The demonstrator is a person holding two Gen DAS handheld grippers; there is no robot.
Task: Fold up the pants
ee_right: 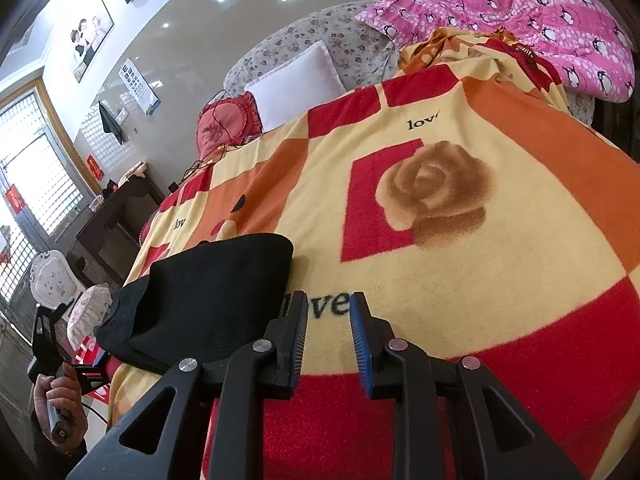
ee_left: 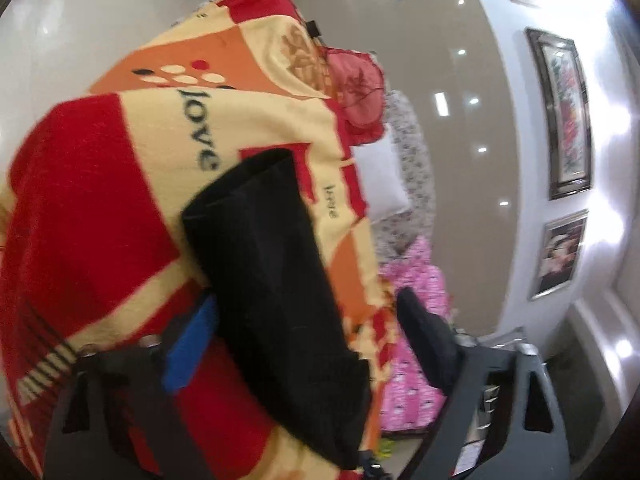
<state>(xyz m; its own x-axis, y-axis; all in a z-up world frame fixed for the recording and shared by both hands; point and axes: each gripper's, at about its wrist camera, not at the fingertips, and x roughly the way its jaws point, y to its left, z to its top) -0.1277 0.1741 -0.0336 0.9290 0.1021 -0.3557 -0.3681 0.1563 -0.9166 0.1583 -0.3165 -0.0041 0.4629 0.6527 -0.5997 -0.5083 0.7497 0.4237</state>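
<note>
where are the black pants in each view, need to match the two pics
Left wrist view: the black pants run from the centre down to the bottom edge, between the jaws, on the blanket.
Right wrist view: the black pants lie lower left, left of the jaws, near the blanket's edge.
Shared landmark: the black word "love" printed on the blanket, right beside the pants in both.

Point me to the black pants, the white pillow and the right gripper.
black pants (ee_right: 208, 292): right wrist view, middle of the folded cloth.
white pillow (ee_right: 296, 80): right wrist view, centre of its front face.
right gripper (ee_right: 326, 312): right wrist view, midway between its two fingertips, over the blanket (ee_right: 500, 280).
</note>
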